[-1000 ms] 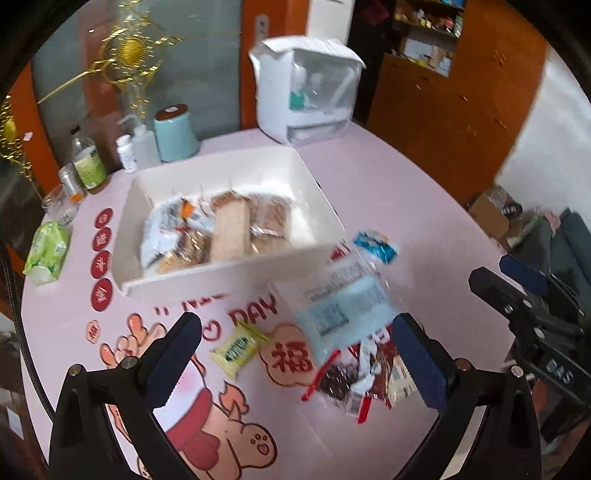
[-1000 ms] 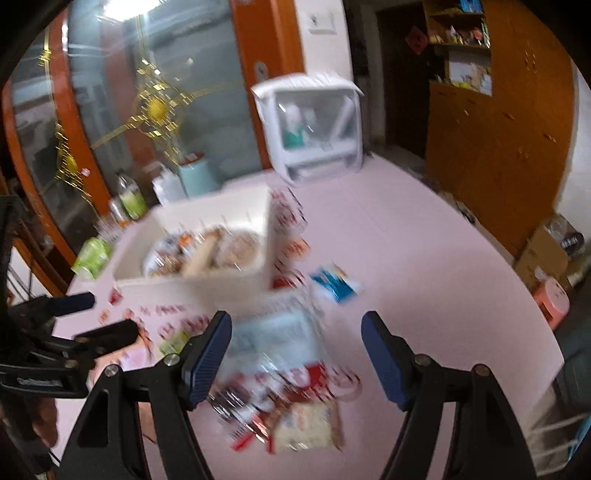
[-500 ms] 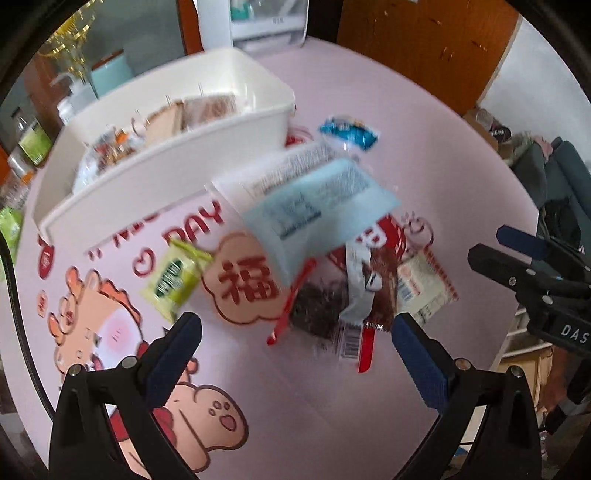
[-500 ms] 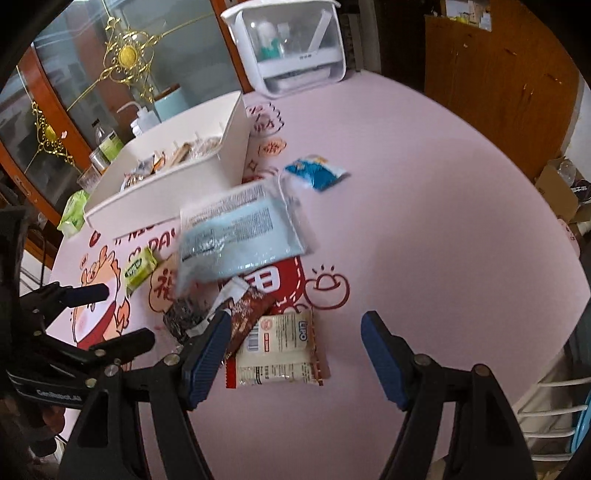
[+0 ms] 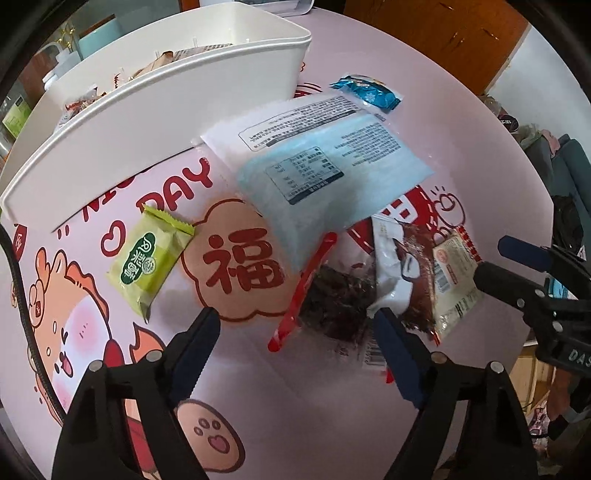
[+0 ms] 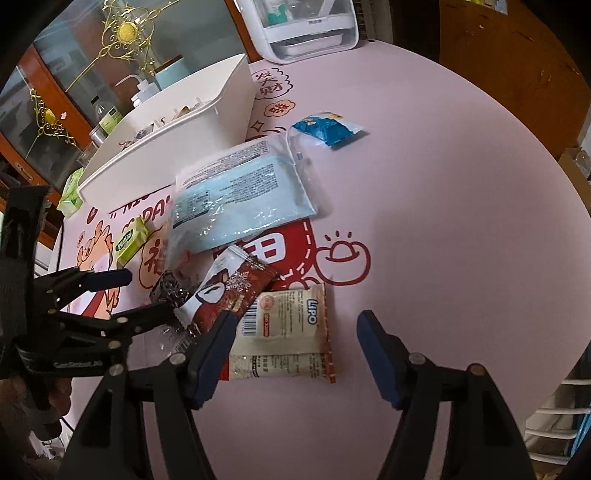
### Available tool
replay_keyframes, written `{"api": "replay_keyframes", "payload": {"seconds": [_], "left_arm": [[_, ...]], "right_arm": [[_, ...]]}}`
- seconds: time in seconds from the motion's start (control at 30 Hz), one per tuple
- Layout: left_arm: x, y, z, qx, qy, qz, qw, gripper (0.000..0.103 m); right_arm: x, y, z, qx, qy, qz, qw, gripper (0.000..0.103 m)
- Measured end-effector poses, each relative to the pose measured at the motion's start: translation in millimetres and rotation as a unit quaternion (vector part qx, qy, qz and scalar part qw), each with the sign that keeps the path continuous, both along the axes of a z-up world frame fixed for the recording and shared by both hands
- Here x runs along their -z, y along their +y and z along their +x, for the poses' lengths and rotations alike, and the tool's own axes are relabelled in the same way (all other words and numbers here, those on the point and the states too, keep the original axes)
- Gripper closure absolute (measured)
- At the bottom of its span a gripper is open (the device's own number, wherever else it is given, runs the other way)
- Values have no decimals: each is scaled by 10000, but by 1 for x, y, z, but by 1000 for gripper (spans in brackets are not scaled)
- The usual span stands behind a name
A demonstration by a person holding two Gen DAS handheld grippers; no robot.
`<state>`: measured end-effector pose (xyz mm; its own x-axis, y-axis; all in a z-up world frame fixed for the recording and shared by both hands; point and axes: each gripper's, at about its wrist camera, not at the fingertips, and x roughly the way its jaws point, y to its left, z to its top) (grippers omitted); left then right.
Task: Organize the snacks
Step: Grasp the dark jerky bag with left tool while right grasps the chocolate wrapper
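Observation:
A white bin (image 5: 155, 122) holding several snacks stands at the back left of the pink table; it also shows in the right wrist view (image 6: 177, 140). In front lie a large light-blue pack (image 5: 325, 166) (image 6: 240, 195), a green packet (image 5: 147, 258) (image 6: 129, 242), a dark seaweed pack with a red strip (image 5: 332, 299), a brown-and-white wrapper (image 5: 410, 273) (image 6: 229, 291), a beige LIPO pack (image 6: 288, 332) (image 5: 454, 280) and a small blue packet (image 5: 365, 90) (image 6: 328, 129). My left gripper (image 5: 295, 350) is open just above the seaweed pack. My right gripper (image 6: 295, 350) is open over the LIPO pack.
A white appliance (image 6: 306, 26) stands at the table's far side. A teal canister (image 6: 173, 70), bottles (image 6: 107, 118) and a green pouch (image 6: 72, 192) sit behind and left of the bin. The table edge curves close on the right, with a white rack (image 6: 554, 424) below.
Both grippers have come down and forward toward the loose snacks in front of the bin. Both stay open. No snack has moved.

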<state>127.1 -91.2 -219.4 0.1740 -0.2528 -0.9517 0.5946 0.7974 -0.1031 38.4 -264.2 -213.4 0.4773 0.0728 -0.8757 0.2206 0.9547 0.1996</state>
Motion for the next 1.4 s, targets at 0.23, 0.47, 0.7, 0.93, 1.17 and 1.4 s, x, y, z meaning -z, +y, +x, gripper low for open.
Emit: {"api": "replay_keyframes", "payload": {"seconds": [0.23, 0.47, 0.7, 0.93, 1.17, 1.4], "left_arm": [[13, -21, 3, 236, 11, 180, 9996, 19], [21, -36, 4, 340, 19, 182, 9993, 21], [18, -50, -4, 703, -158, 101, 9973, 59], [15, -45, -13, 702, -183, 51, 9974, 61], [19, -14, -18, 520, -70, 70, 9986, 61], [18, 10, -16, 241, 74, 98, 9996, 62]], "right_arm": [[1, -2, 3, 16, 6, 50, 10000, 34], [5, 0, 7, 14, 51, 187, 9998, 34], [10, 11, 21, -35, 87, 364, 9993, 34], [15, 30, 42, -263, 146, 263, 9992, 34], [24, 55, 57, -579, 321, -136, 9977, 54], [20, 68, 56, -806, 223, -164, 9964, 68]]}}
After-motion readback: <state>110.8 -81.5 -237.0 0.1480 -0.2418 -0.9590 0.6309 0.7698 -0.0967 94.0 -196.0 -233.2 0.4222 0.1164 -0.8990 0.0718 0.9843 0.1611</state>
